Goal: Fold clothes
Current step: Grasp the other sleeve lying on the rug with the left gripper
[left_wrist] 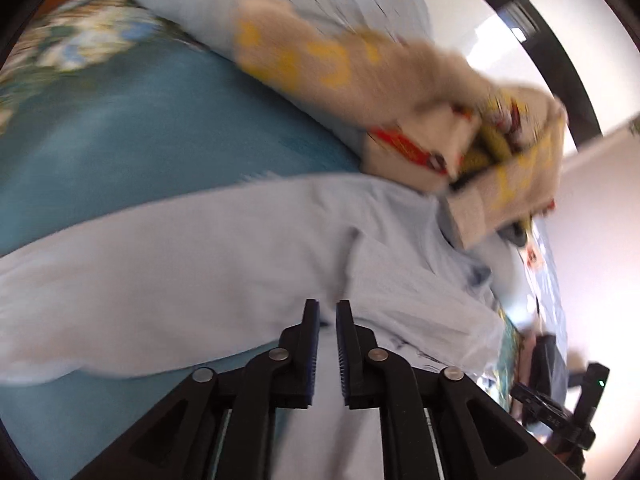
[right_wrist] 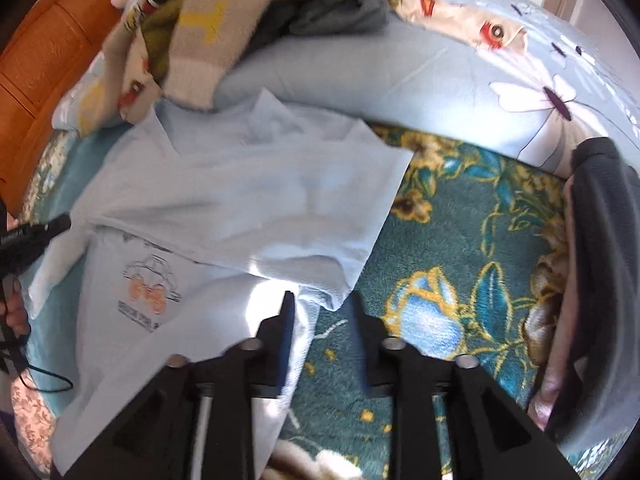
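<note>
Pale blue T-shirt [right_wrist: 224,208] lies partly folded on the teal floral blanket [right_wrist: 460,240]; both claws released, nothing between the jaws.

Left gripper [left_wrist: 328,308] is only slightly parted above the cloth, right gripper [right_wrist: 320,300] wider apart at the folded sleeve corner. The shirt looks thin, light, floppy and likely to crease and slide on the blanket. Best pinched at a hem edge or fold corner, not mid-panel. The clothes pile [right_wrist: 208,20] sits beyond it.
</note>
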A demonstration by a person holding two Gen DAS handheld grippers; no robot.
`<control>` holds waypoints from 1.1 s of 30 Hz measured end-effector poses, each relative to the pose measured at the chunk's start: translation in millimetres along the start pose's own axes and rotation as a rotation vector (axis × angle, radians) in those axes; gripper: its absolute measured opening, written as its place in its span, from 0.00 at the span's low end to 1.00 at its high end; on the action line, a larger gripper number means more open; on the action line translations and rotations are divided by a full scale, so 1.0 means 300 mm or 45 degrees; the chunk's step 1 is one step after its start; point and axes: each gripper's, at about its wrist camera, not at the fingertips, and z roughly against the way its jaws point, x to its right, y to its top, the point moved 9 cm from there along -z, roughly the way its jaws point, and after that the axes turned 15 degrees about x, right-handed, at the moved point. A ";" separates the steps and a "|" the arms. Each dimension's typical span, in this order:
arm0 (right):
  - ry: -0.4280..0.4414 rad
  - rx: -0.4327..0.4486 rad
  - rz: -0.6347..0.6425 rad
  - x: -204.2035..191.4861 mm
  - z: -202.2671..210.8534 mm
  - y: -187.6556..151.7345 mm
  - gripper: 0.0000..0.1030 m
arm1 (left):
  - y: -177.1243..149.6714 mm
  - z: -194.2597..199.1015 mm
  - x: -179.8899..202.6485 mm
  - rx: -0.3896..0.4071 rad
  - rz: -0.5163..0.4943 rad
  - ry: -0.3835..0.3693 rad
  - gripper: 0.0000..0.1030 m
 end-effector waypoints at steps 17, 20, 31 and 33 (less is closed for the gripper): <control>0.062 0.115 -0.125 -0.266 0.113 0.084 0.34 | -0.014 0.230 -0.765 0.163 0.504 0.481 0.23; 0.071 0.129 -0.101 -0.307 0.124 0.101 0.34 | -0.006 0.234 -0.772 0.196 0.549 0.502 0.06; 0.080 0.108 -0.127 -0.308 0.058 0.119 0.34 | 0.441 0.308 -0.182 0.475 0.154 0.060 0.05; 0.084 0.109 -0.151 -0.292 0.048 0.119 0.34 | 0.521 0.315 0.050 0.517 0.013 -0.109 0.05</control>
